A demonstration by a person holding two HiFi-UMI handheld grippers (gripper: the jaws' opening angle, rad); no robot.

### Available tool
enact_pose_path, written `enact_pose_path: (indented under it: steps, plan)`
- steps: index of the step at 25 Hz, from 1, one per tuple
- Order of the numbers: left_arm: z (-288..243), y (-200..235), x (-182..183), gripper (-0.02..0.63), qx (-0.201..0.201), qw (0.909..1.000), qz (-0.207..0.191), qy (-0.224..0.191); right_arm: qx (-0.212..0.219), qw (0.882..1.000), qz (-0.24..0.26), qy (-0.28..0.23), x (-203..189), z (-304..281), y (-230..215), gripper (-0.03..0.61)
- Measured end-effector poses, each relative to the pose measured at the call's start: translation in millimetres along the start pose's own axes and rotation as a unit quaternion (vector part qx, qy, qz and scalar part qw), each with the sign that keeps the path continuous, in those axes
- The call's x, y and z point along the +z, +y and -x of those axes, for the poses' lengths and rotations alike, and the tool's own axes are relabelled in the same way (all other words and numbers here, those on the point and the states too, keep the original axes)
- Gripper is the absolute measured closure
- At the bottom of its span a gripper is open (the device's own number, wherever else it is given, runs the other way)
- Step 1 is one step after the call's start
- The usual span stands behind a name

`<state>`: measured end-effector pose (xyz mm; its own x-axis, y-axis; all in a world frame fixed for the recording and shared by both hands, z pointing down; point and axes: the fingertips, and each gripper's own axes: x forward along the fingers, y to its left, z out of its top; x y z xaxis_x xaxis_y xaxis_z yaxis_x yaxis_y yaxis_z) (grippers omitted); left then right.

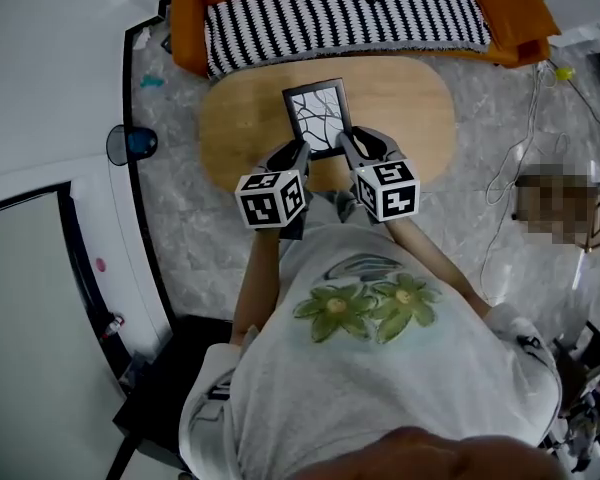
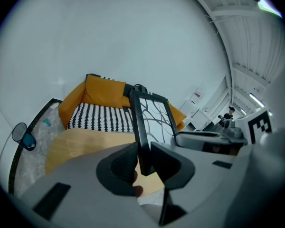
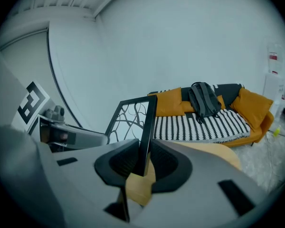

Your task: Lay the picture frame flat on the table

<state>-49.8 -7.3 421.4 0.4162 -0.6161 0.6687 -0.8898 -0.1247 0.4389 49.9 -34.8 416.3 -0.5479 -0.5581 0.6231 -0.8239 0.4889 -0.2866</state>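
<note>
The left hand-held gripper (image 1: 300,151) and right hand-held gripper (image 1: 347,141) hide lower corners of the picture frame (image 1: 317,113).

right hand-held gripper (image 3: 143,159) | jaws clamped on picture frame (image 3: 130,118) edge | sofa (image 3: 213,125) behind

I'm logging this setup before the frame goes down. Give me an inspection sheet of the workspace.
Surface: oval wooden table.
Job's things: picture frame, steeply tilted, not yet flat.
Clutter: nothing seen on the table.
Grippers: left gripper and right gripper each shut on a side edge of the frame.
Cables: white cable on the floor at right.
Surroundings: orange sofa with striped blanket and backpack.
</note>
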Motion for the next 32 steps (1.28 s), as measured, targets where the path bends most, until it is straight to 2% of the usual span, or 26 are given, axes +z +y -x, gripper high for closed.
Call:
enact_pose_path:
  steps: [19,32]
  plan:
    - [-34,44,3,0.517,-0.009,0.9991,0.005,0.041,-0.011,0.999,-0.010,0.040,-6,-55,-3,0.495]
    - [-54,64,-22,0.516,-0.009,0.9978,0.010,0.065,-0.015,0.998,-0.021,0.062,-38,-78,-8,0.495]
